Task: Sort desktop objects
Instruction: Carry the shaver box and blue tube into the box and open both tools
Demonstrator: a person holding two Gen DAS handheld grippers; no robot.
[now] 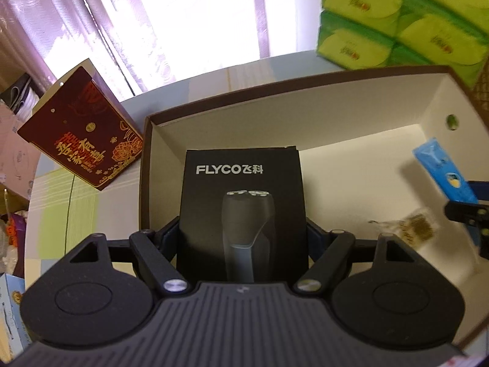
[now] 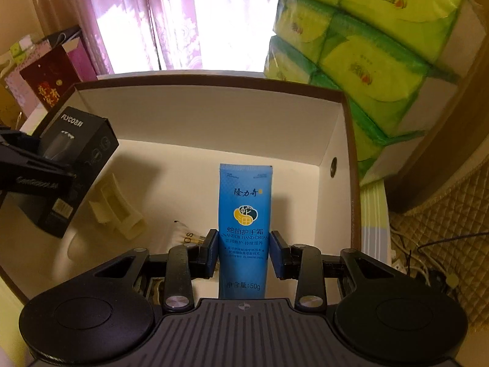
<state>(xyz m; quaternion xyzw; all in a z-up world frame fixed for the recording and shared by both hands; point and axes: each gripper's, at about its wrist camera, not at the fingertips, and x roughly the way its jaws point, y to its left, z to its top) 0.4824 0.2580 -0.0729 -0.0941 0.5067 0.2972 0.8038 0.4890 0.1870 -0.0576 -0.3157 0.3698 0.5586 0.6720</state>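
- While both my grippers hang tilted down over the open cardboard box (image 1: 382, 98), each one has something clamped between its pads.
- My left gripper (image 1: 243, 232) is pinching the black FLYCO shaver box (image 1: 241, 202) by its two side faces, with its printed front facing the camera; the jaws stand wide because the carton is wide.
- That carton sits above the left end of the white interior, near the left wall; I cannot tell whether its far end touches the floor of the box.
- My right gripper (image 2: 243, 252) is pressed onto the blue hand cream tube (image 2: 244, 214), crimped end pointing away from me, over the middle-right of the same interior.
- From the left view the tube and the right jaws show at the far right edge; from the right view the shaver carton and my left gripper show at the left.
- Already lying on the box floor: a cream plastic piece (image 2: 117, 211) and a small clear packet with gold print (image 1: 418, 229).
- Outside the box: stacked green tissue packs (image 2: 376, 52) beside its right wall, a dark red gift box (image 1: 82, 131) to the left, and pink curtains (image 1: 91, 21) behind.
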